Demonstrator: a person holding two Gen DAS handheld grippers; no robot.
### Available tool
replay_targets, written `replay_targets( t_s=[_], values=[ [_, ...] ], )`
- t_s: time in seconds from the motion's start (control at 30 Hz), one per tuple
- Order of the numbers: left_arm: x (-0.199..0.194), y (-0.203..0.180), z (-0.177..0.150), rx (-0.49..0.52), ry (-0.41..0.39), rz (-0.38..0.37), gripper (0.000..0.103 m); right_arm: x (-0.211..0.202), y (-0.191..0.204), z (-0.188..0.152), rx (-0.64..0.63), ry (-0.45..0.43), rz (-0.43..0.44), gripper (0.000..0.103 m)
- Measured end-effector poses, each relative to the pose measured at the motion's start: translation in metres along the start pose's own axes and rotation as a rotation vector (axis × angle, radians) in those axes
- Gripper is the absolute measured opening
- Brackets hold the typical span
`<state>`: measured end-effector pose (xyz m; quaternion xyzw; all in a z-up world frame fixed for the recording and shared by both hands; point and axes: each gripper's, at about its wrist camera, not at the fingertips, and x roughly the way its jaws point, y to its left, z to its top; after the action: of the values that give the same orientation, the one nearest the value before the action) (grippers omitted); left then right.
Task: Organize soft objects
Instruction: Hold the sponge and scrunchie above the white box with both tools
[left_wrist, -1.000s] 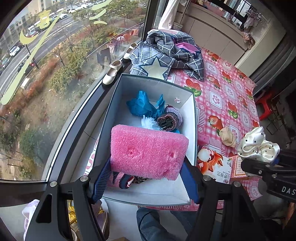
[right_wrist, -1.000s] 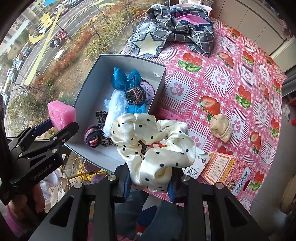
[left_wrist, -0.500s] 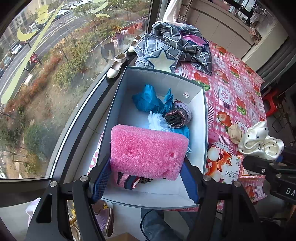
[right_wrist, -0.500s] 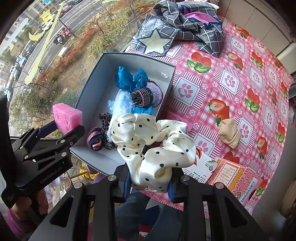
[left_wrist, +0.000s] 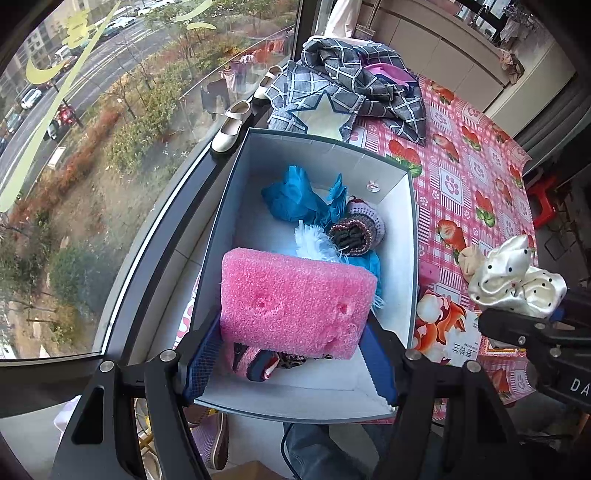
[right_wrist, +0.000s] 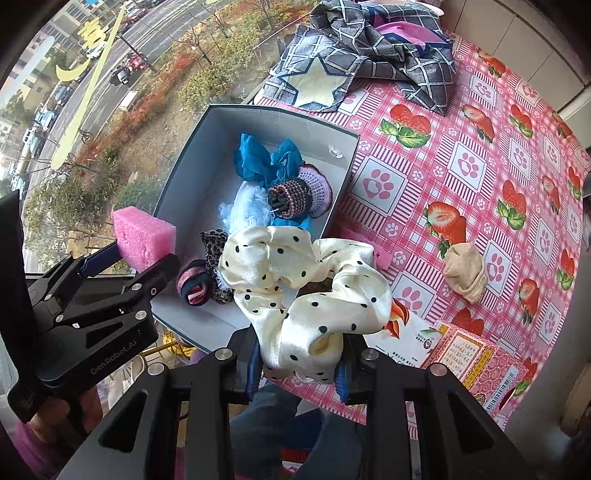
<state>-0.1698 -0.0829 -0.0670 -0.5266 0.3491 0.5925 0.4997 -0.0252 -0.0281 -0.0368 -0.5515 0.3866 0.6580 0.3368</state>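
The left gripper (left_wrist: 291, 354) pinches a pink foam sponge (left_wrist: 295, 302) by its two short ends, the blue pads pressed against it, and holds it above the near end of an open grey cardboard box (left_wrist: 404, 236). In the right wrist view that sponge (right_wrist: 142, 240) hangs over the box's left wall (right_wrist: 181, 162), beside the window glass.

The right gripper (right_wrist: 297, 363) is closed on a cream satin scrunchie with black dots (right_wrist: 306, 288), its folds bunched between the pads and spilling out above them. It hangs over the box's near right corner and the table edge.

Inside the box lie a crumpled blue cloth (right_wrist: 264, 158), a white fluffy piece (right_wrist: 247, 210), a knitted purple and brown sock roll (right_wrist: 301, 192), a leopard-print scrunchie (right_wrist: 214, 243) and a striped pink and navy sock roll (right_wrist: 194, 284).

The box sits on a pink tablecloth printed with strawberries and paw prints (right_wrist: 472, 155). On the cloth, well right of the box, lies a beige sock ball (right_wrist: 465, 273). A pink printed carton (right_wrist: 476, 358) rests near the table's front edge, and a grey checked garment with a pale star patch (right_wrist: 354, 59) is heaped at the far end
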Motion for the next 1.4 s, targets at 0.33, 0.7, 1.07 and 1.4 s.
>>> replay_targets(
  t_s=[0.33,0.7,1.07,1.4],
  values=[
    [0.003,0.002,0.001,-0.005,0.004,0.002,0.073,0.003,0.005,0.006,-0.015,0.007,0.004,0.032],
    [0.010,0.003,0.008,-0.007,0.019,0.014,0.073,0.012,0.014,0.022,-0.029,0.016,0.017,0.032],
    [0.018,0.004,0.011,-0.004,0.047,0.024,0.073,0.019,0.017,0.040,-0.028,0.019,0.018,0.031],
    [0.026,-0.001,0.009,0.007,0.070,0.025,0.073,0.032,0.019,0.047,-0.028,0.051,0.025,0.031]
  ],
)
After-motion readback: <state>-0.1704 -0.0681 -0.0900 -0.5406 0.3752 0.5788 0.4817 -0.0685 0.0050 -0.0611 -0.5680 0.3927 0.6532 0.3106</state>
